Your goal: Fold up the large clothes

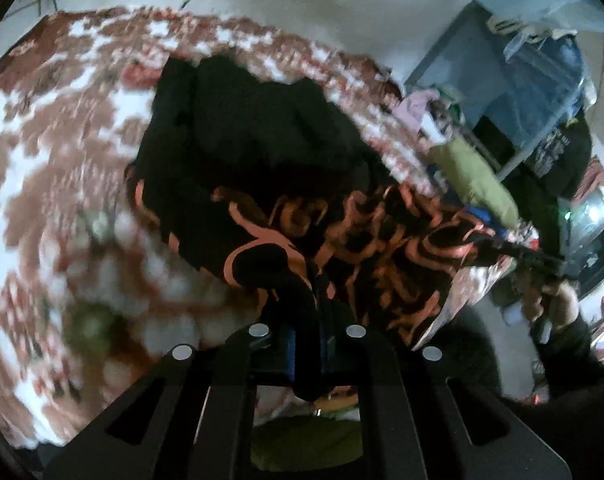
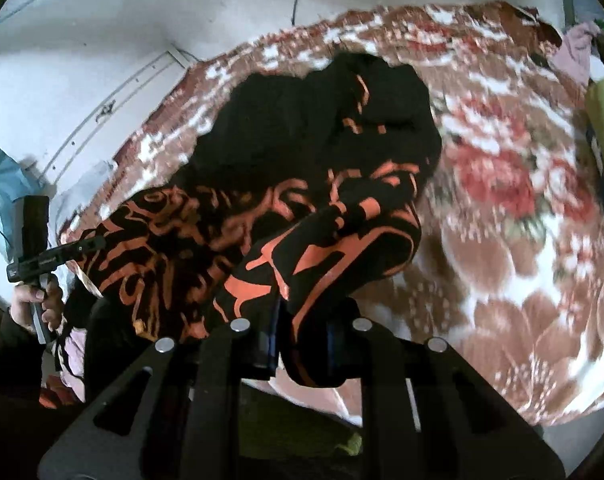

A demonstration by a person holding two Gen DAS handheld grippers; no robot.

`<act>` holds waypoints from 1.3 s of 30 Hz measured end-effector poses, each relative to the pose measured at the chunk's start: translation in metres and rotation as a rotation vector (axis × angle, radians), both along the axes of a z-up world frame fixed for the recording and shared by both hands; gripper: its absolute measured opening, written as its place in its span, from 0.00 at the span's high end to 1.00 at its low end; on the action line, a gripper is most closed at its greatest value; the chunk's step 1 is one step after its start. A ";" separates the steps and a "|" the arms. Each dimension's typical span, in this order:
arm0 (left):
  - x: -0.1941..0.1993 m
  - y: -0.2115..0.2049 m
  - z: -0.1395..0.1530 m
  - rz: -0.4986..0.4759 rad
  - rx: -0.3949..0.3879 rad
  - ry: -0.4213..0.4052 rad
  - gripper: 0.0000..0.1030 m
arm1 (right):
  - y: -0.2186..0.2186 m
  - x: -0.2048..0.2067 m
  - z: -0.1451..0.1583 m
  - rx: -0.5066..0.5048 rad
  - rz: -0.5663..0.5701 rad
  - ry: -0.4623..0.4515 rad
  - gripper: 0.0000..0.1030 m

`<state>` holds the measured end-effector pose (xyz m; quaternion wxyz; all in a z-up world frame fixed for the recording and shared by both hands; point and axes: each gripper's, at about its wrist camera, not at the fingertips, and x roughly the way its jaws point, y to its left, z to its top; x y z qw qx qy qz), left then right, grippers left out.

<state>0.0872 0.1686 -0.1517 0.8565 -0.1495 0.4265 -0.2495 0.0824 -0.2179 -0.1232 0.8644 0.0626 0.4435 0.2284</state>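
Both black two-finger grippers, left gripper point(image 1: 306, 344) and right gripper point(image 2: 298, 344), are clamped on the near edge of the black, orange-patterned garment point(image 2: 302, 168) on the brown-and-white floral blanket point(image 2: 522, 240); even tension should keep the fold square.

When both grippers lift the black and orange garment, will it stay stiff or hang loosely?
The black and orange garment probably hangs floppy: it sags and wrinkles between the left gripper and right gripper. It likely drags on the floral blanket.

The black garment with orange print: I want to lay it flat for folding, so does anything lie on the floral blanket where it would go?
Nothing visible does. The black garment with orange print lies alone on the floral blanket.
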 end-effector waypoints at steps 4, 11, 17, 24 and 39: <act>0.025 -0.003 0.033 -0.021 -0.028 -0.061 0.94 | 0.007 0.021 0.034 0.020 0.008 -0.072 0.84; 0.076 -0.005 0.081 -0.037 -0.071 -0.144 0.94 | 0.013 0.068 0.083 0.057 0.003 -0.141 0.84; 0.130 -0.002 0.112 -0.043 -0.135 -0.178 0.94 | 0.016 0.119 0.114 0.054 -0.004 -0.176 0.84; 0.242 0.021 0.126 0.043 -0.226 -0.101 0.94 | 0.009 0.233 0.129 0.067 -0.068 -0.112 0.84; 0.455 0.076 -0.026 0.351 -0.252 0.372 0.93 | -0.024 0.445 -0.006 0.054 -0.278 0.249 0.83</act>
